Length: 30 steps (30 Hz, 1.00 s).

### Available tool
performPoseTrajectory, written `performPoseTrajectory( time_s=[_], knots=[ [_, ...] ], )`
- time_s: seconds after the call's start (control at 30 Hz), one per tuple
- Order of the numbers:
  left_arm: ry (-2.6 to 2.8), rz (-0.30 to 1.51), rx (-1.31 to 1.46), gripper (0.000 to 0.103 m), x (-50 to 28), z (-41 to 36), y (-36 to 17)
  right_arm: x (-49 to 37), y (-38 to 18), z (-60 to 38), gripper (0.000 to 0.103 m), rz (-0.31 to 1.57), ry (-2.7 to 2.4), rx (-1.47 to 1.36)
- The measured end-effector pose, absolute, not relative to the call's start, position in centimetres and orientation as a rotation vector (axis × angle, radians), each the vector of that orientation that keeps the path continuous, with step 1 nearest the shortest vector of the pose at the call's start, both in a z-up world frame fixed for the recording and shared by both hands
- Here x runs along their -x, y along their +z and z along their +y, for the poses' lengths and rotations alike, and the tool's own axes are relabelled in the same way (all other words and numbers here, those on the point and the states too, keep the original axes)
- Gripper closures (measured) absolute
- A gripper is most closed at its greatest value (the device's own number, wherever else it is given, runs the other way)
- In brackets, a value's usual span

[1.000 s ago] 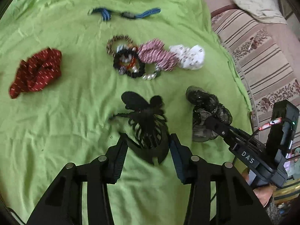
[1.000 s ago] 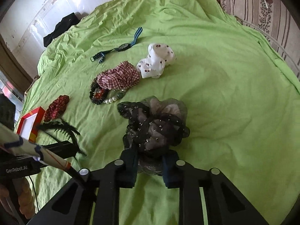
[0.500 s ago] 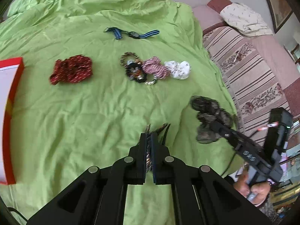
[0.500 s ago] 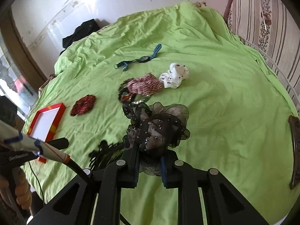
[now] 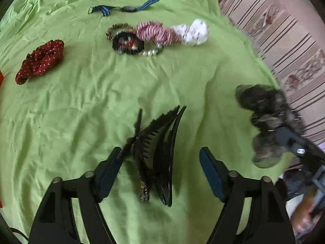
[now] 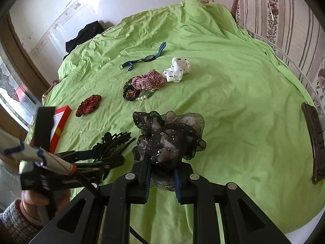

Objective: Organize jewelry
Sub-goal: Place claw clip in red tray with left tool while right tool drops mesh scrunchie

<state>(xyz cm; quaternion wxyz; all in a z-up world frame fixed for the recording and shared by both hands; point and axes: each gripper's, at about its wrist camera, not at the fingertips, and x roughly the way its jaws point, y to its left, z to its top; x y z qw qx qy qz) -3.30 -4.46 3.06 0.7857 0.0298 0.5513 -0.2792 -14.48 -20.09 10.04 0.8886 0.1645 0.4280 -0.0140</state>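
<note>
- Jewelry and hair pieces lie scattered on a wrinkled green sheet (image 5: 81, 93) spread over a bed.
- The left gripper (image 5: 160, 166) stands with its jaws apart; they have just been opening. A black claw hair clip (image 5: 160, 146) with comb teeth sits between them. Its feathery edge looks to brush the left pad, though blur makes contact hard to judge; the right pad is clear of it.
- The right gripper (image 6: 161, 178) has its jaws narrow and clamped on the base of a black sheer bow (image 6: 170, 136) studded with small beads, held above the sheet.
- Beyond the clip, mid-sheet, a cluster touches together: a brown beaded ring (image 5: 118, 28), a black band with an orange centre (image 5: 128, 43), a pearl bracelet (image 5: 151, 51), a pink checked scrunchie (image 5: 156, 33) and a white dotted scrunchie (image 5: 193, 32).
- A red dotted scrunchie (image 5: 40, 60) lies well apart to the left.
- A watch on a blue striped strap (image 5: 126, 8) lies farthest back.
- A red-framed tray (image 6: 61, 122) rests near the sheet's left edge in the right wrist view.
- A dark brown barrette (image 6: 314, 142) lies alone at the right edge.
- A striped floral sofa (image 6: 284, 20) stands beside the bed.
- Writing: none can be read; a paper tag (image 6: 38, 156) on the left tool shows only red and blue lines.
</note>
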Motion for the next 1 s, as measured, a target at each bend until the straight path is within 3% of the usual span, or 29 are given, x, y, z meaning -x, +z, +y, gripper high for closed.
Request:
performPoseTrajectory(
  time_s=[0.03, 0.33, 0.63, 1.0],
  knots=[
    [-0.573, 1.205, -0.078, 0.072, 3.3, -4.5, 2.8, 14.6, 10.0, -20.1, 0.083, 0.889, -0.029, -0.342],
    [-0.549, 1.129, 0.067, 0.073, 4.2, 1.7, 7.8, 14.3, 11.1, -17.8, 0.083, 0.893, 0.007, -0.3],
    [-0.368, 0.992, 0.098, 0.073, 3.8, 14.4, 14.3, 10.8, 14.0, -10.0, 0.083, 0.893, 0.185, -0.261],
    [-0.047, 1.012, 0.088, 0.073, -4.7, 30.1, 11.8, 0.6, 13.8, 4.3, 0.083, 0.944, 0.431, -0.313]
  ],
)
